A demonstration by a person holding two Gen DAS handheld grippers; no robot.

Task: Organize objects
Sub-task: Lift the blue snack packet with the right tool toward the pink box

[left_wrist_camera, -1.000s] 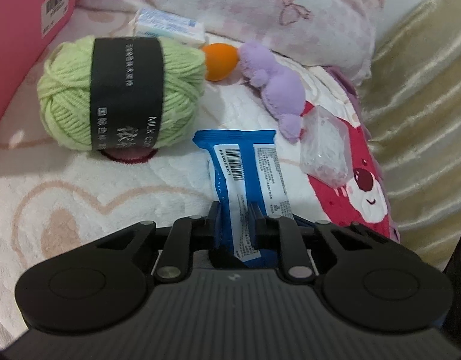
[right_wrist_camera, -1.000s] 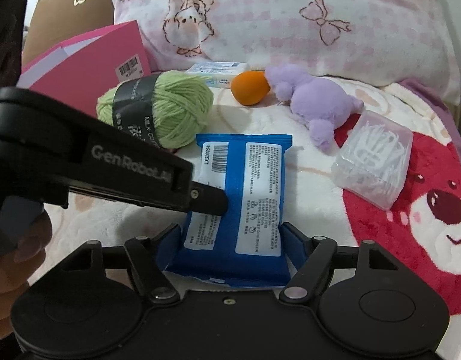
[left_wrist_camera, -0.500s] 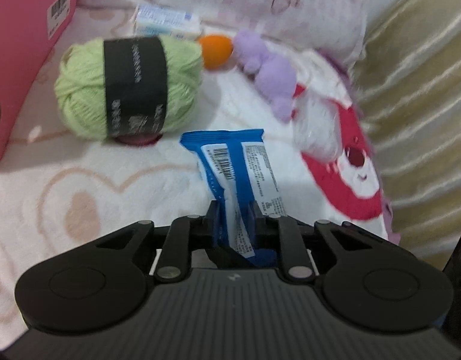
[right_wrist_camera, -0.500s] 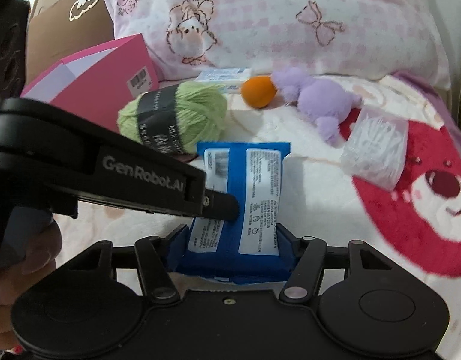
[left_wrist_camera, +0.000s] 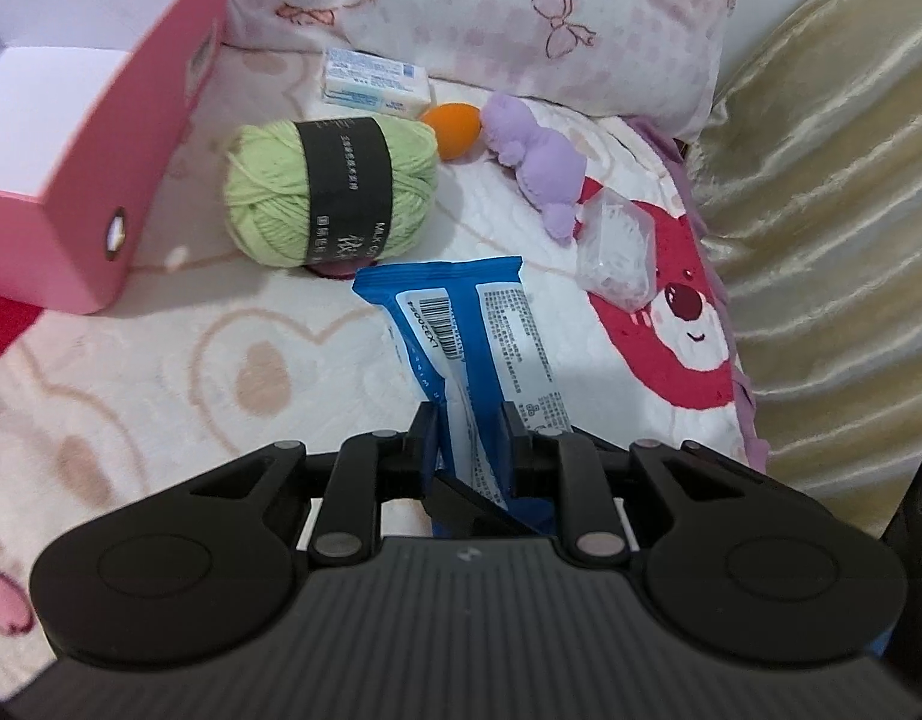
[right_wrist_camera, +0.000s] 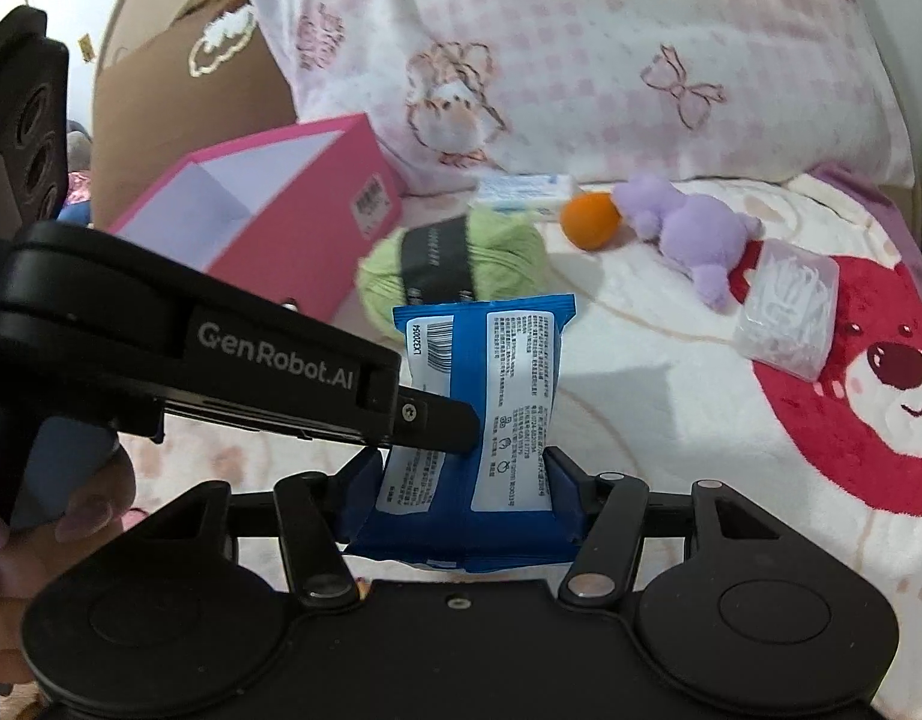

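Lifted higher off the bed (left_wrist_camera: 161, 360), apparently, the blue packet (right_wrist_camera: 491, 396) was clamped by both the left hand-held gripper (left_wrist_camera: 468, 441) and the right hand-held gripper (right_wrist_camera: 461, 483).

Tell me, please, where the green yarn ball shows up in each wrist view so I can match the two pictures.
Left wrist: the green yarn ball sits upper left of centre, right of the pink box.
Right wrist: it sits just above centre, partly behind the blue packet.
Shared landmark: the orange ball, to the yarn's upper right in both.
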